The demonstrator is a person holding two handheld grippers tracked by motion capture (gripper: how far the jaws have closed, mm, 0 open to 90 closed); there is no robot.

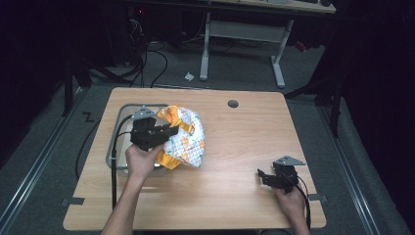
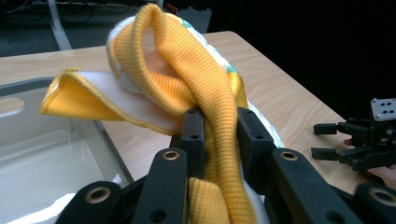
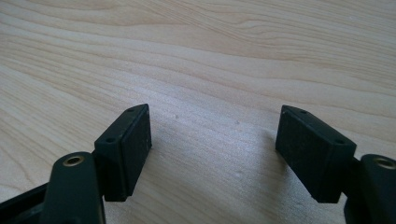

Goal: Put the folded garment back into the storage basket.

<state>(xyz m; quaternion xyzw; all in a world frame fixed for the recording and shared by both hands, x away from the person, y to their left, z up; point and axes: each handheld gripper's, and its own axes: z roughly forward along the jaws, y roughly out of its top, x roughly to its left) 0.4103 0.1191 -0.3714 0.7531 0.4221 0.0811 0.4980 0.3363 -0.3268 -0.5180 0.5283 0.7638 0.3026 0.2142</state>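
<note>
A small garment point(image 1: 186, 137), white with orange and green print and an orange ribbed trim, hangs bunched at the right rim of a grey tray point(image 1: 115, 142). My left gripper point(image 1: 171, 131) is shut on the garment's orange trim point(image 2: 219, 140), which runs between its two jaws in the left gripper view. The white lining and orange hem point(image 2: 93, 100) fold out to the left over the tray point(image 2: 42, 158). My right gripper point(image 1: 261, 177) rests low at the table's front right, open, with bare wood between its pads point(image 3: 130, 149).
The wooden table point(image 1: 244, 142) has a round cable hole point(image 1: 233, 104) near its far edge. The right gripper point(image 2: 336, 140) is in the left gripper view at the far right. A desk frame point(image 1: 244, 39) and cables stand on the floor beyond the table.
</note>
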